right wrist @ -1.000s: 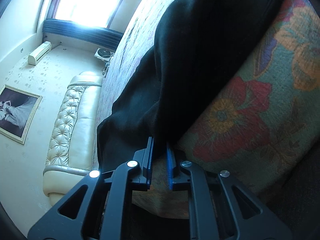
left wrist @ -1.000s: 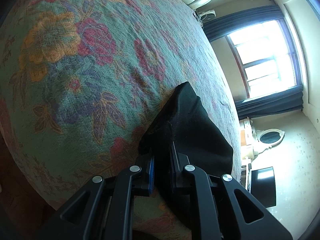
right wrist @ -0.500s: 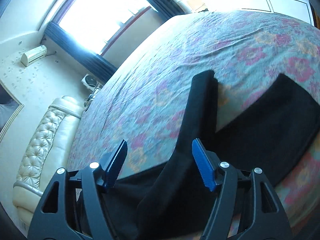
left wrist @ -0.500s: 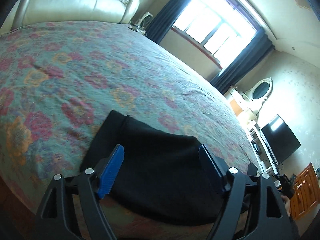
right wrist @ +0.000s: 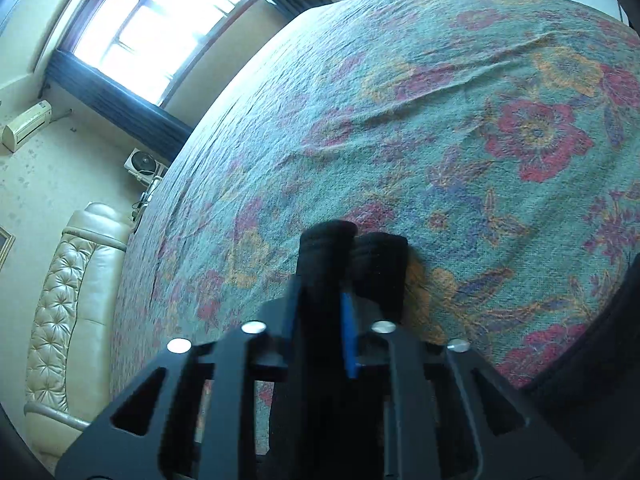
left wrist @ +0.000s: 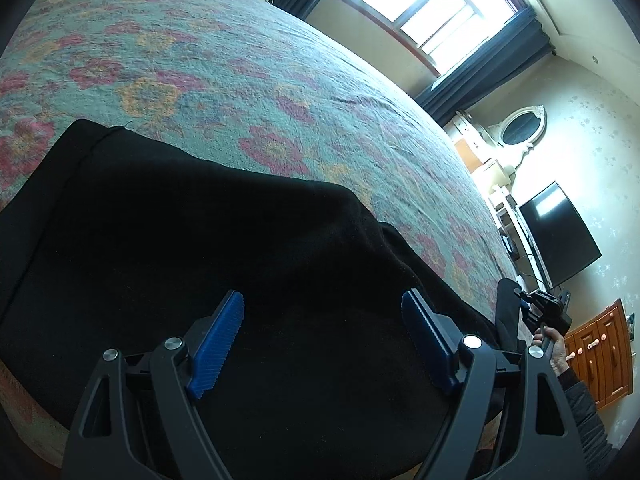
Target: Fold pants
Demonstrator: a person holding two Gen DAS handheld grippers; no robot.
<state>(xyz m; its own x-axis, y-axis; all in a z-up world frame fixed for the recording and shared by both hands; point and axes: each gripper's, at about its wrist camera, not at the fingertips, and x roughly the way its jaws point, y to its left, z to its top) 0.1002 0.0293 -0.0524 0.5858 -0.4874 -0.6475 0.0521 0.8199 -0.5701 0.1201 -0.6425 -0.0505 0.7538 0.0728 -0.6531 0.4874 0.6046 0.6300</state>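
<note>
Both folds of black pants point(right wrist: 352, 256) sit pinched inside the right hand-held gripper point(right wrist: 320, 320).

Black pants point(left wrist: 192, 248) lie partly folded on the floral bedspread point(left wrist: 248, 80), one bunched end lifted clear.

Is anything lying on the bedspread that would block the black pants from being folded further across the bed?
Nothing visible does. The bedspread beyond the pants is bare in both views. The left claw is open above the pants; the right claw is shut on a bunch of them.
</note>
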